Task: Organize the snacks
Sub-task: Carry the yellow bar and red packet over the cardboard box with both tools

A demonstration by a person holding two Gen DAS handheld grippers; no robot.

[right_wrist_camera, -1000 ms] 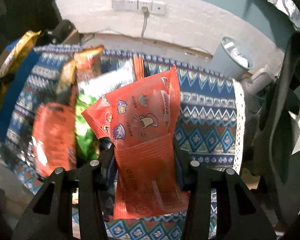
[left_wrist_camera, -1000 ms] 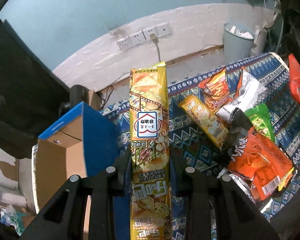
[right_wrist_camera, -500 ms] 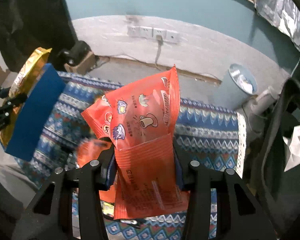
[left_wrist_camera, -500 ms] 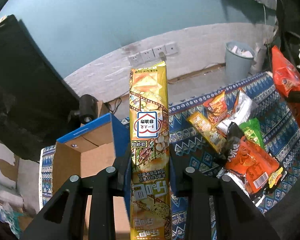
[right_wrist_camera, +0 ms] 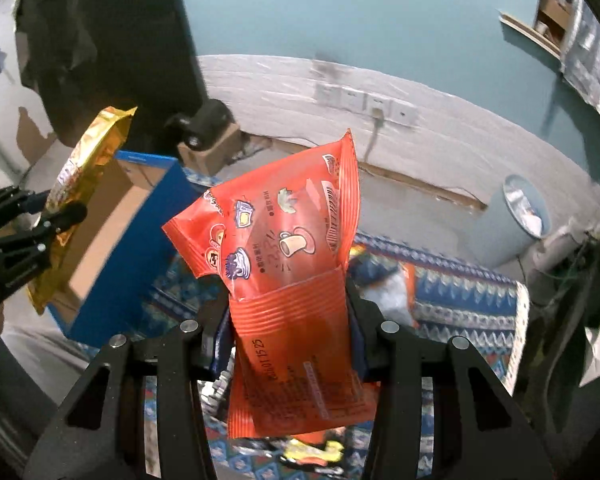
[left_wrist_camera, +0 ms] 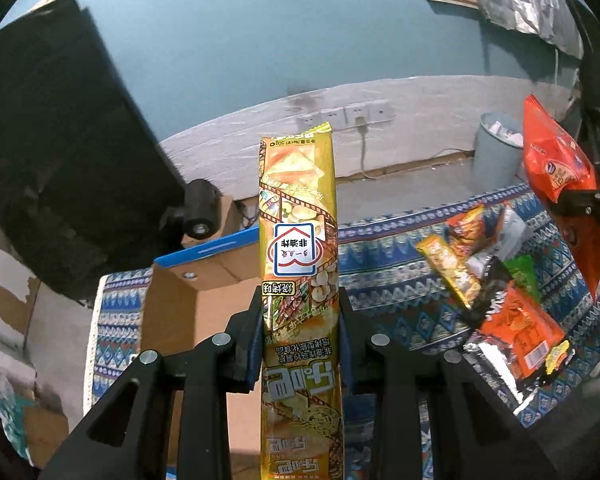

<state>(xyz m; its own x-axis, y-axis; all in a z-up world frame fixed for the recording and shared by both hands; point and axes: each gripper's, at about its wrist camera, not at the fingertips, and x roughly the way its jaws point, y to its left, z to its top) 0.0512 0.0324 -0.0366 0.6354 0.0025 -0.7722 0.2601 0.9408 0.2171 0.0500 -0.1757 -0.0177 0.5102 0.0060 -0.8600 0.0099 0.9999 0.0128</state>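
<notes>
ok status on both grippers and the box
Left gripper shut on yellow snack pack. Right gripper shut on orange snack bag. Open cardboard box ahead, path clear.

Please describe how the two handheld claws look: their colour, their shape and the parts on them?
Both the left claw and the right claw are matte black frames with triangular cut-outs, silver round screw heads on the linkage bars, and blue pads inside the fingers. No cables or sleeves are visible.

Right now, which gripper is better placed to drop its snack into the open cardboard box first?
Left. The left gripper, shut on the yellow snack pack, hangs at the blue cardboard box. The right gripper holds its orange snack bag beside the box.
</notes>
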